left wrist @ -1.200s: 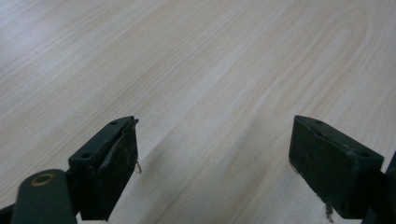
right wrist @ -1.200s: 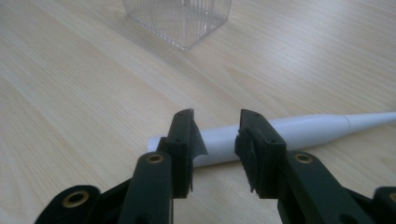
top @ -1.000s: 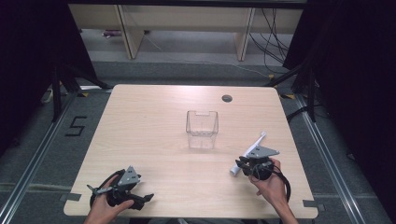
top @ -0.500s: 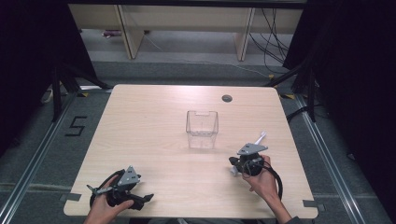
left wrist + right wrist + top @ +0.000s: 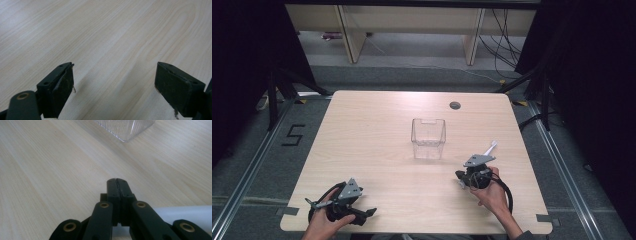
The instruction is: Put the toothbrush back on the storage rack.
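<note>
The pale wood-grain table [image 5: 377,145] carries a clear, square plastic container [image 5: 428,138] just past its centre, toward twelve o'clock, standing upright and open at the top. A small round dark grommet [image 5: 455,105] sits near the far edge at about one o'clock.

Against the picture from a second ago, the right gripper [image 5: 462,181] has shifted inward from the four o'clock edge toward the container and now lies at about five o'clock of it, while the left gripper [image 5: 371,212] has stayed at the near edge, around seven o'clock.

The right gripper's jaws are pressed together, their faces meeting in a thin seam in the right gripper view [image 5: 116,185]. A white plastic rod [image 5: 185,216] lies behind them, its end cut off by the frame; whether the jaws pinch it cannot be told. The left gripper's jaws stand spread wide over bare wood [image 5: 113,75]. The container's corner [image 5: 125,130] is cropped at the top of the right gripper view.
</note>
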{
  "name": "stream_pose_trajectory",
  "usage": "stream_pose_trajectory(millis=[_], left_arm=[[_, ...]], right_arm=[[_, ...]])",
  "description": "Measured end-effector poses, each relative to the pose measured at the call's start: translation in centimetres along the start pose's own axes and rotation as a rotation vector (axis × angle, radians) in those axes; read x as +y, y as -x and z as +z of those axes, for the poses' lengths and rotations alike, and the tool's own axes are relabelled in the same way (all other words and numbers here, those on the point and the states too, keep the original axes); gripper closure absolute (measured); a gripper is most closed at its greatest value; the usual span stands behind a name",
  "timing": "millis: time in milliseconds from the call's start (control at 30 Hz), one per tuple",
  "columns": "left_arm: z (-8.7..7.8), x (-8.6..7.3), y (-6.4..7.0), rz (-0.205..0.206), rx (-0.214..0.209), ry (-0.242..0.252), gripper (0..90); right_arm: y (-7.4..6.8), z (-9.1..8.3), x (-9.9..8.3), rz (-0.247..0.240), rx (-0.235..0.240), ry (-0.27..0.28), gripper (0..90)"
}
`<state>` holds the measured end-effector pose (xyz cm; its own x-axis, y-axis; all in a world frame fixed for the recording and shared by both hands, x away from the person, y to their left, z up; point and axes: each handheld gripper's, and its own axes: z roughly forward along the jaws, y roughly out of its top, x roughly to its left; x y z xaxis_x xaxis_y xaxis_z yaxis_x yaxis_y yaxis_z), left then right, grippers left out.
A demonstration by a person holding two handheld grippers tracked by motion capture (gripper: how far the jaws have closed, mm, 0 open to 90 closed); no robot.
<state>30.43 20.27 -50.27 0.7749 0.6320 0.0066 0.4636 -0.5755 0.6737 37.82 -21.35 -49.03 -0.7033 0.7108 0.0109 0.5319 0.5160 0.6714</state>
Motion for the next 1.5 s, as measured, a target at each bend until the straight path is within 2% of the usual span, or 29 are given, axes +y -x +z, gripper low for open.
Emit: stream_pose_trajectory(millis=[100, 233, 267, 300, 333, 367, 400, 467, 500, 533, 567, 667, 800, 867, 900, 967, 1000, 1067, 1100, 1133, 1167, 1233, 1267, 1300, 1333, 1400, 1433, 1467, 1500], left_arm=[[0.0, 0.0, 0.0, -0.007, -0.001, 0.006, 15.3], [0.0, 0.0, 0.0, 0.001, -0.001, 0.0, 15.3], [0.0, 0.0, 0.0, 0.001, -0.001, -0.001, 15.3], [0.0, 0.0, 0.0, 0.001, 0.0, -0.002, 15.3], [0.0, 0.0, 0.0, 0.001, -0.001, -0.002, 15.3], [0.0, 0.0, 0.0, 0.0, -0.001, -0.001, 15.3], [0.0, 0.0, 0.1, -0.006, -0.003, 0.006, 15.3], [0.0, 0.0, 0.1, -0.006, -0.002, 0.005, 15.3], [0.0, 0.0, 0.0, 0.0, -0.001, -0.001, 15.3], [0.0, 0.0, 0.0, -0.001, -0.001, -0.002, 15.3], [0.0, 0.0, 0.0, -0.001, -0.001, -0.002, 15.3], [0.1, 0.0, 0.1, -0.008, -0.004, 0.004, 15.3], [0.0, 0.0, 0.0, 0.0, -0.002, -0.001, 15.3], [0.0, 0.0, 0.0, 0.001, -0.002, -0.002, 15.3], [0.1, 0.0, 0.1, -0.007, -0.005, 0.002, 15.2], [0.1, 0.0, 0.1, -0.007, -0.002, 0.005, 15.3], [0.1, 0.0, 0.1, -0.008, -0.003, 0.003, 15.3], [0.0, 0.0, 0.0, 0.0, -0.002, -0.003, 15.3], [0.1, 0.0, 0.0, -0.005, -0.003, 0.001, 15.3], [0.1, 0.0, 0.1, -0.008, -0.003, 0.001, 15.3], [0.1, 0.0, 0.1, -0.009, -0.003, 0.002, 15.3], [0.1, 0.0, 0.1, -0.008, -0.004, 0.002, 15.3], [0.0, 0.0, 0.0, 0.001, -0.002, -0.002, 15.3], [0.0, 0.0, 0.0, 0.0, -0.002, -0.001, 15.3], [0.0, 0.0, 0.0, 0.0, -0.002, -0.001, 15.3], [0.1, 0.0, 0.1, -0.005, -0.003, 0.004, 15.3], [0.1, 0.0, 0.1, -0.005, -0.003, 0.004, 15.3], [0.1, 0.0, 0.1, -0.006, -0.003, 0.003, 15.3], [0.1, 0.0, 0.1, -0.006, -0.003, 0.003, 15.3]], right_arm=[[0.1, 0.0, 0.0, -0.011, 0.007, -0.008, 90.0], [0.2, 0.1, -0.4, -0.02, 0.015, 0.007, 90.0], [0.1, -0.2, -0.4, 0.003, 0.015, -0.02, 90.0], [0.2, -0.2, -0.5, -0.018, 0.019, -0.01, 90.0], [0.2, -0.3, -0.6, -0.016, 0.017, 0.0, 90.0], [0.2, -0.5, -0.7, -0.001, 0.024, -0.026, 90.0], [0.3, -0.6, -0.8, -0.019, 0.019, -0.015, 90.0], [0.4, -0.6, -1.2, -0.015, 0.023, 0.002, 90.0], [0.4, -1.0, -1.3, 0.012, 0.033, -0.026, 90.0], [0.4, -1.0, -1.5, 0.011, 0.021, -0.002, 90.0], [0.6, -1.3, -1.6, 0.01, 0.021, -0.017, 90.0], [0.8, -1.6, -1.9, 0.029, 0.013, -0.003, 90.0], [0.9, -1.7, -2.2, 0.03, 0.012, -0.013, 90.0], [1.0, -1.8, -2.2, 0.013, 0.017, -0.004, 90.0], [1.0, -2.1, -2.2, 0.027, 0.025, -0.028, 90.0], [1.2, -2.1, -2.4, 0.019, 0.015, -0.008, 90.0], [1.3, -2.3, -2.5, 0.019, 0.011, -0.016, 90.0], [1.5, -2.5, -2.6, 0.03, 0.014, -0.024, 90.0], [1.6, -2.5, -2.8, 0.026, 0.009, -0.009, 90.0], [1.6, -2.7, -2.8, 0.041, 0.012, -0.031, 90.0], [1.8, -2.7, -2.9, 0.038, 0.01, -0.011, 90.0], [1.8, -2.7, -3.0, 0.051, 0.009, -0.007, 90.0], [1.9, -3.1, -3.1, 0.069, 0.018, -0.045, 90.0], [2.0, -3.0, -3.3, 0.072, 0.008, -0.018, 90.0], [2.0, -3.0, -3.3, 0.072, 0.008, -0.018, 90.0], [2.1, -3.3, -3.5, 0.092, 0.002, -0.029, 90.0], [2.2, -3.4, -3.5, 0.084, 0.008, -0.045, 90.0], [2.3, -3.5, -3.6, 0.076, -0.004, -0.03, 90.0], [2.3, -3.7, -3.6, 0.097, 0.008, -0.047, 90.0]])
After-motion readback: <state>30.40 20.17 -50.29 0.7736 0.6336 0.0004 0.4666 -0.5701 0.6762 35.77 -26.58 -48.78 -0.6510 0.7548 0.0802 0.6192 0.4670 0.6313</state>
